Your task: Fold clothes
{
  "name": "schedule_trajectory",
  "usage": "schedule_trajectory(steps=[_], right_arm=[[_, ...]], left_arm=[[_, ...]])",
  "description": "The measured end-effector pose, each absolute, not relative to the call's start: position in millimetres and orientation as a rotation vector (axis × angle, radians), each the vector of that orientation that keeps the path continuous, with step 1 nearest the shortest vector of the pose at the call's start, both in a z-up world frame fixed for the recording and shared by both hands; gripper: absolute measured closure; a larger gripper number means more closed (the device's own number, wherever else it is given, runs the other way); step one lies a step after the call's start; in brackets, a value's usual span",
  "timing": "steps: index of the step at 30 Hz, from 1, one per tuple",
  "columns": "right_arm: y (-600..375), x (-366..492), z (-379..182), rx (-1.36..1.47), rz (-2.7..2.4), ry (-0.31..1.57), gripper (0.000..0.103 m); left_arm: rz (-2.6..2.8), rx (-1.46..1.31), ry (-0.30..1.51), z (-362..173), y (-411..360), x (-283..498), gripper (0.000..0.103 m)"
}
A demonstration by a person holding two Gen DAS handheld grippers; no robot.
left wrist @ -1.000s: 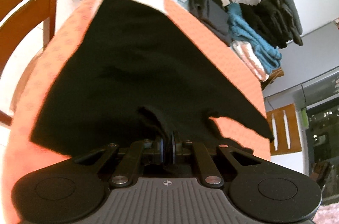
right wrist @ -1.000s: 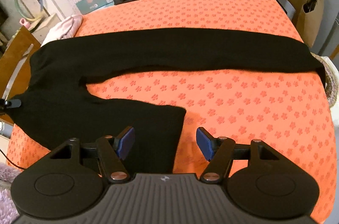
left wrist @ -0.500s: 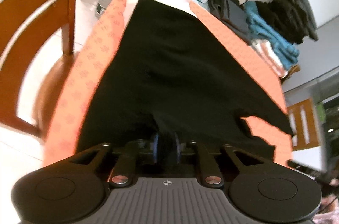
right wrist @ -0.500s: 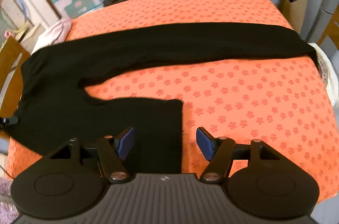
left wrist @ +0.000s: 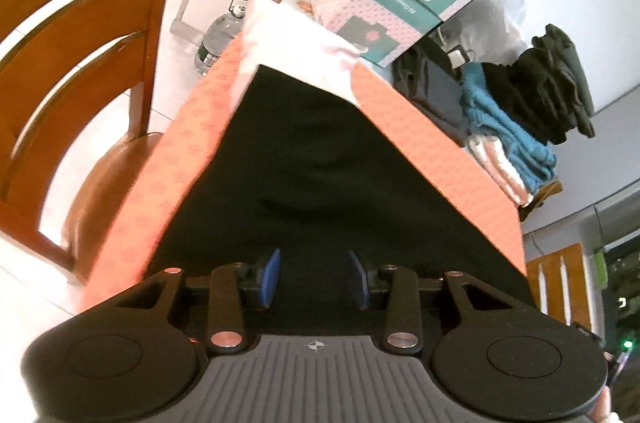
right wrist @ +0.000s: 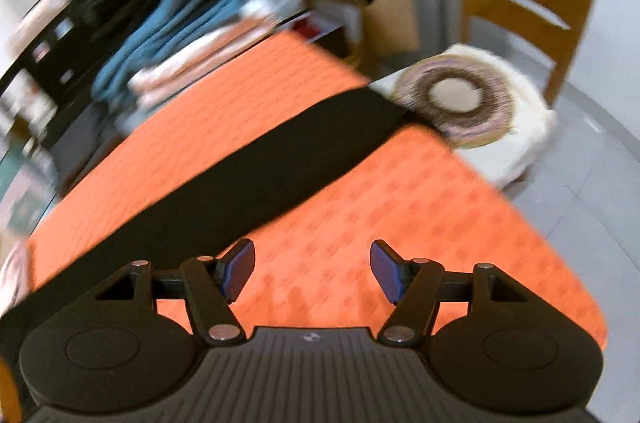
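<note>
- Filling the middle of the left wrist view, the black garment lies flat on the orange tablecloth; the left gripper gapes above it at lower centre, gripping nothing.
- Crossing the right wrist view diagonally, its long black strip reaches upper right; the right gripper stands wide over orange cloth.

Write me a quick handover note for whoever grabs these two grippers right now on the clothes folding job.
Left gripper: open, empty, low over the black garment.
Right gripper: open, empty, over the orange tablecloth, beside the garment's long strip.
Garment lies flat; the strip runs to the far table edge by a round cushion.
Done: spread out, nothing gripped.
Left: the folds themselves, probably starting with that strip, then moving it to the folded stack.
</note>
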State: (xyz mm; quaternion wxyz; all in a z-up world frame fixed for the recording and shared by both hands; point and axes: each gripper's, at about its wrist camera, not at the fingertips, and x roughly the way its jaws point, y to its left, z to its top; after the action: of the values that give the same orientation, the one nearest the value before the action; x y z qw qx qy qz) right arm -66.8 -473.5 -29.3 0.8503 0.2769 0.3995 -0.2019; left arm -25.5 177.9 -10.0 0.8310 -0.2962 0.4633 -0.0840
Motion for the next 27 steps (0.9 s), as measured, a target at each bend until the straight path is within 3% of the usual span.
schedule_trajectory(steps=[10, 12, 17, 19, 20, 27], right_arm=[[-576, -17, -82, 0.852, -0.589, 0.741, 0.041], [-585, -7, -96, 0.875, -0.604, 0.75, 0.055], [-586, 15, -106, 0.812, -0.632, 0.728, 0.066], [-583, 23, -105, 0.735, -0.648, 0.739, 0.077], [-581, 28, -105, 0.69, -0.639, 0.746, 0.097], [-528, 42, -62, 0.335, -0.531, 0.681, 0.098]], left_arm=[[-0.223, -0.673, 0.967, 8, 126, -14, 0.058], [-0.226, -0.667, 0.964, 11, 118, -12, 0.058], [-0.214, -0.619, 0.98, 13, 104, -5, 0.057], [-0.205, -0.604, 0.986, 13, 101, -3, 0.057], [-0.199, -0.604, 0.986, 13, 102, -3, 0.057], [-0.154, -0.624, 0.978, 10, 113, -4, 0.057]])
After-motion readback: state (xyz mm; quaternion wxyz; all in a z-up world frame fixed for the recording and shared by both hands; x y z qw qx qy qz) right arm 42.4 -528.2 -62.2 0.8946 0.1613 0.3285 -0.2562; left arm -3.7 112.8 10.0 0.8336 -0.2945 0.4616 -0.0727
